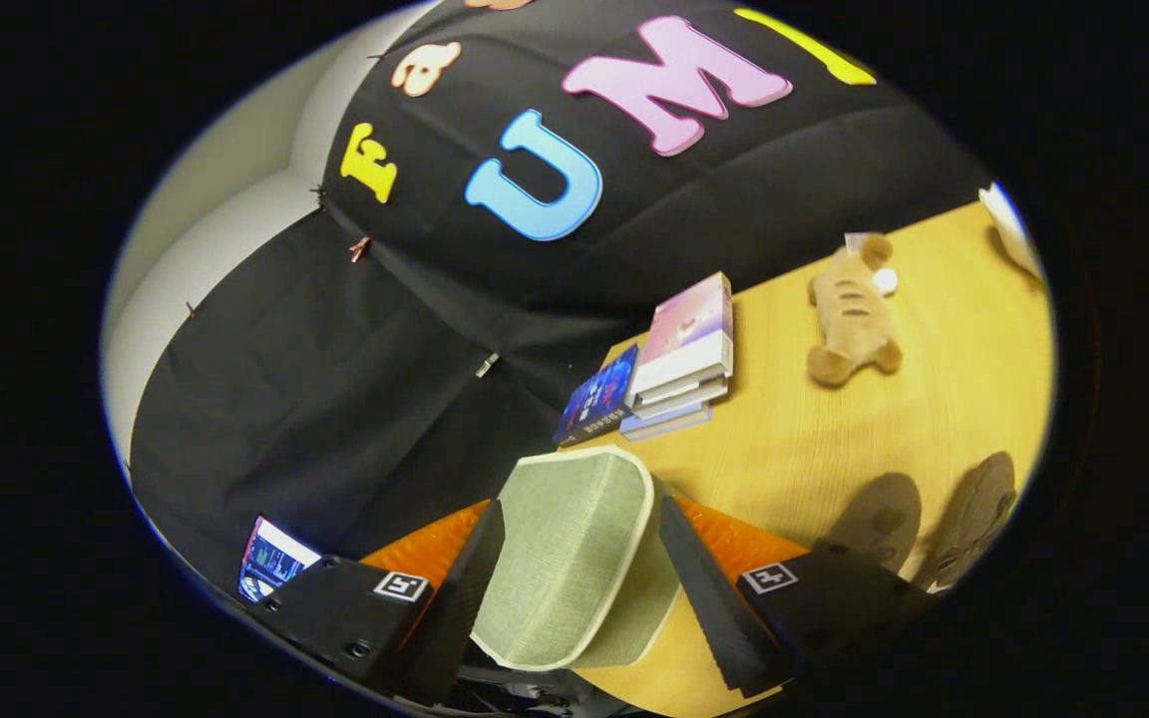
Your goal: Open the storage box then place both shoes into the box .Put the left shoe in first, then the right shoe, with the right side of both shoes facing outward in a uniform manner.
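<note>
Gripper (pixel 579 558) is clamping the green fabric lid (pixel 570 558) between both fingers, tilting sideways over the wooden table (pixel 834 439) near stacked books (pixel 679 364).

Place: staged recording booth, not a lived-in room.
Wall: black cloth (pixel 335 399) pinned up with small clips, pale plain wall (pixel 225 229) behind it at 10 o'clock.
Surface: light wood-grain bench (pixel 834 439), bare apart from scattered props.
Props: stack of books (pixel 679 364) at 12 o'clock beyond the gripper (pixel 579 588); plush toy (pixel 849 314) at 2 o'clock, well apart from the books.
Equipment: small lit screen (pixel 270 558) at 9 o'clock; square printed markers on the gripper body.
</note>
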Demonstrator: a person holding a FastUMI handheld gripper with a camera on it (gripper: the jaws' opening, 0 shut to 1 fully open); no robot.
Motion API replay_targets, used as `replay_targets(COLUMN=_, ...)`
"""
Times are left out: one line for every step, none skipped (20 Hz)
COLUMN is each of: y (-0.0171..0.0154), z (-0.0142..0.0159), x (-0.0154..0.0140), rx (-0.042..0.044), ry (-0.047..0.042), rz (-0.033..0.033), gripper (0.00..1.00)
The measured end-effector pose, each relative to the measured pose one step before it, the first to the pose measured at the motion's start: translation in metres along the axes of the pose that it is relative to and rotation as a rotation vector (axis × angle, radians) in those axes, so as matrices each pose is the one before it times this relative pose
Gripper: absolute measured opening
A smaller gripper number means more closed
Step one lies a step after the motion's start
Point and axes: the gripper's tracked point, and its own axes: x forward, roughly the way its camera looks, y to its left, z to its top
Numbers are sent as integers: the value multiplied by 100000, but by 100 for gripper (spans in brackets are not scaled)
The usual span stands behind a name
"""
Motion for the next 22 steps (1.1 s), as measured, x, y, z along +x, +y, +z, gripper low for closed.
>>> replay_targets(y=-543, z=-984, x=672, rx=2865, ry=3721, rz=1190, gripper=97)
replay_targets(y=-515, z=-837, x=765, rx=2991, ry=4167, rz=1576, gripper=97)
replay_targets(y=-439, z=-924, x=1009, rx=2606, ry=3517, rz=1310, gripper=97)
replay_targets(y=-349, z=-871, x=1075, rx=2395, ry=4078, rz=2105, gripper=96)
replay_targets(y=-6, z=-837, x=579, rx=2462, ry=3444, rz=2347, gripper=96)
replay_targets(y=37, z=-996, x=110, rx=2645, ry=3720, rz=2213, gripper=96)
replay_targets(y=-157, z=-756, x=553, rx=2431, ry=2783, rz=1547, gripper=96)
replay_targets(y=-71, z=-696, x=243, rx=2787, ry=2341, rz=2011, gripper=96)
replay_targets(y=76, z=-506, x=446, rx=3569, ry=2557, rz=2640, gripper=96)
replay_targets(y=86, z=-526, x=363, rx=3741, ry=1975, rz=2518, gripper=96)
replay_targets(y=-3, z=-459, x=493, rx=3489, ry=1808, rz=2208, gripper=96)
replay_targets(y=-112, z=-378, x=345, rx=2826, ry=1179, rz=1947, gripper=96)
replay_targets(y=-37, z=-419, x=288, rx=2337, ry=1460, rz=2108, gripper=96)
replay_targets(y=127, z=-226, x=38, rx=2118, ry=944, rz=2081, gripper=96)
replay_targets(y=133, z=-21, x=140, rx=2239, ry=508, rz=2701, gripper=96)
replay_targets(y=125, z=86, x=-47, rx=2186, ry=251, rz=2955, gripper=96)
replay_targets(y=68, z=-327, x=225, rx=2486, ry=645, rz=2797, gripper=95)
replay_targets(y=-20, z=-185, x=199, rx=1612, ry=631, rz=1733, gripper=95)
replay_targets(y=-196, z=-181, x=192, rx=628, ry=795, rz=535, gripper=85)
replay_targets(y=390, z=-342, x=85, rx=1473, ry=965, rz=3404, gripper=82)
replay_targets(y=513, z=-34, x=-147, rx=1168, ry=107, rz=2647, gripper=72)
replay_targets(y=-205, z=-85, x=233, rx=-58, ry=515, rz=636, gripper=61)
